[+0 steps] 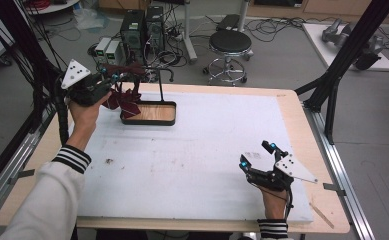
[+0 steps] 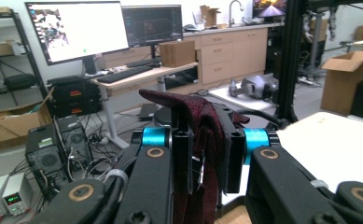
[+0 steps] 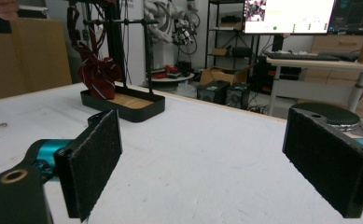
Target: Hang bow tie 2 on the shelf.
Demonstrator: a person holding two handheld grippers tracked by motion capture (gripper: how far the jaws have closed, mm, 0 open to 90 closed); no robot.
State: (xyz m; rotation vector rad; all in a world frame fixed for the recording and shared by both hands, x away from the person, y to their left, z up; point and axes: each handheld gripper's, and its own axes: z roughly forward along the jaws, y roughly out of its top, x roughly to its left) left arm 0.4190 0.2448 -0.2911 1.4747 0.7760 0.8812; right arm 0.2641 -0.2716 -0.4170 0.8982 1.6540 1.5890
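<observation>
So the left gripper point(image 2: 206, 140) has its jaws clamped on the dark red necktie point(image 2: 202, 126) above the stand's tray point(image 1: 152, 119); right gripper point(image 1: 258, 156) rests on the desk point(image 1: 207, 145), jaws wide.

Black stool point(image 1: 230, 42) stands beyond the desk point(image 1: 207, 150); computer towers point(image 1: 143, 27) on floor; monitors point(image 2: 83, 28) lit.

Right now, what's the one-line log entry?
left gripper: shut on dark red necktie at black stand | right gripper: open, idle over white table
</observation>
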